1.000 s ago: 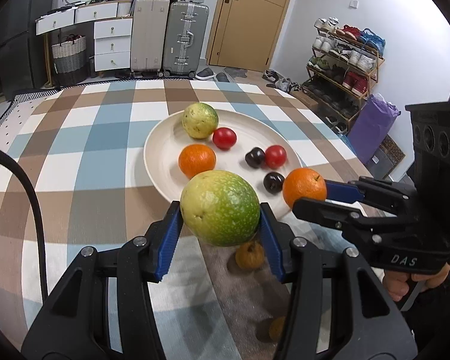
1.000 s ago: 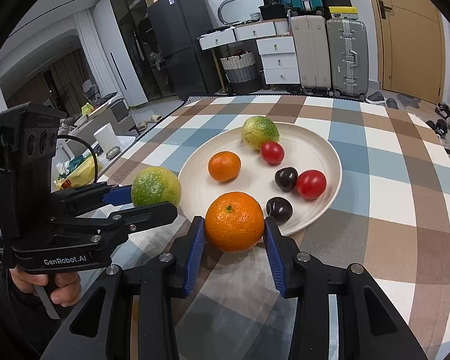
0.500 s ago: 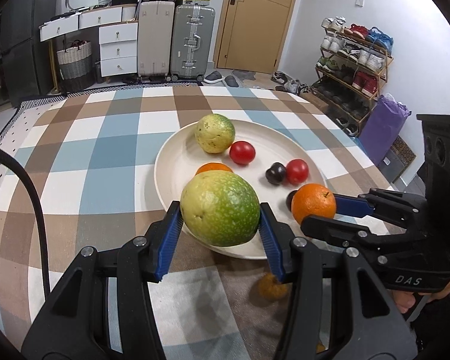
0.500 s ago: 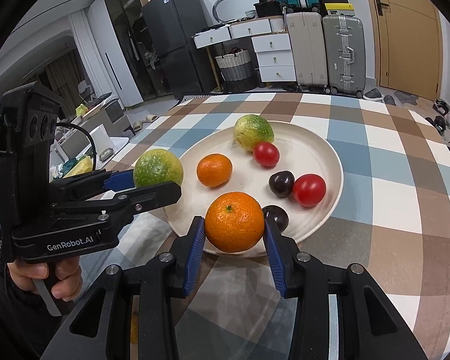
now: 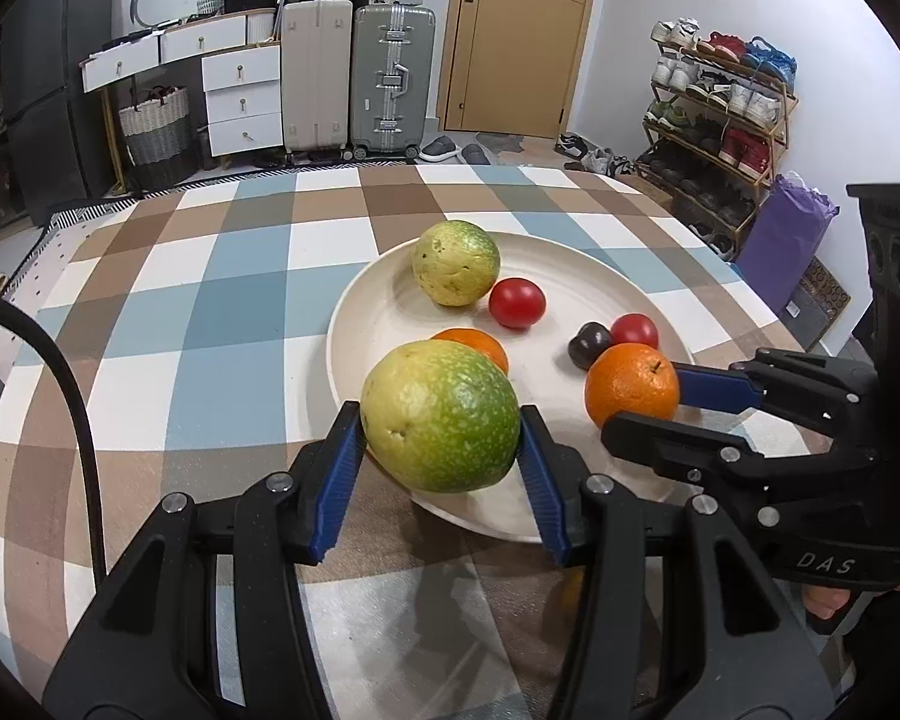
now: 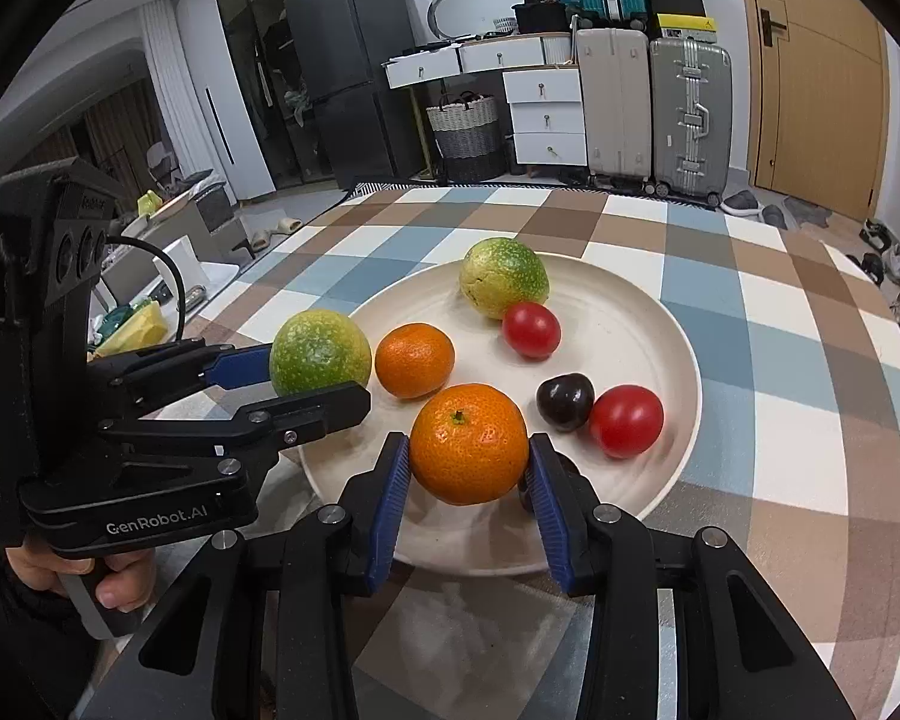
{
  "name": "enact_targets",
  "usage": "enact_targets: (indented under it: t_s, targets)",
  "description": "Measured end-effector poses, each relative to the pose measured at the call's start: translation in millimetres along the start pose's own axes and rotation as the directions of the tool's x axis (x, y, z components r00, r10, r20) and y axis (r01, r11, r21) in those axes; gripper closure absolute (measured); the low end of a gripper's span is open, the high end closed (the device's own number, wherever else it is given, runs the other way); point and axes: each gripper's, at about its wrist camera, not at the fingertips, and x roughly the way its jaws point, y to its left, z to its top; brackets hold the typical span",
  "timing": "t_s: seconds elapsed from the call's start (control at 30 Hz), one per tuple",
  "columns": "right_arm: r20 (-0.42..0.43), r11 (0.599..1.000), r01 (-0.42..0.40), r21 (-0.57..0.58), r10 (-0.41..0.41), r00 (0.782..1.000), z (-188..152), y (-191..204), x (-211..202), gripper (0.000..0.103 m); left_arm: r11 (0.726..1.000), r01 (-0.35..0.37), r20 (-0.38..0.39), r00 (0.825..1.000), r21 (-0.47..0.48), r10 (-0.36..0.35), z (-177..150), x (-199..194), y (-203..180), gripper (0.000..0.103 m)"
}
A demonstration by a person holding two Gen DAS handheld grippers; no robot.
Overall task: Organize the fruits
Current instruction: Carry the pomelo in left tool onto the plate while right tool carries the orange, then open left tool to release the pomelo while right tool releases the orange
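My left gripper is shut on a green-yellow citrus fruit and holds it over the near left rim of the cream plate. My right gripper is shut on an orange and holds it over the plate's near edge. The left gripper with its green fruit shows at left in the right wrist view. On the plate lie another green citrus, a small orange, two red tomatoes and a dark plum.
The plate sits on a checked tablecloth. A small orange-brown fruit lies on the cloth under my left gripper, mostly hidden. Suitcases, drawers and a shoe rack stand beyond the table.
Both grippers have moved forward with their fruit, from in front of the plate to over its near rim. Their grip has not changed.
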Motion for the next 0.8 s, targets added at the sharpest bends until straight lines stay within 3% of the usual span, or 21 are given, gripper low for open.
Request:
enact_targets:
  t_s: [0.53, 0.8]
  targets:
    - [-0.002, 0.995, 0.084, -0.053, -0.084, 0.996, 10.9, -1.1, 10.8, 0.061, 0.999, -0.037, -0.005, 0.999, -0.004, 0.037, 17.6, 17.5, 11.0, 0.055]
    - [0.03, 0.996, 0.089, -0.005, -0.089, 0.996, 7.3, -9.8, -5.0, 0.049, 0.999, -0.008, 0.0, 1.0, 0.036, 0.008, 11.5, 10.9, -2.3, 0.055]
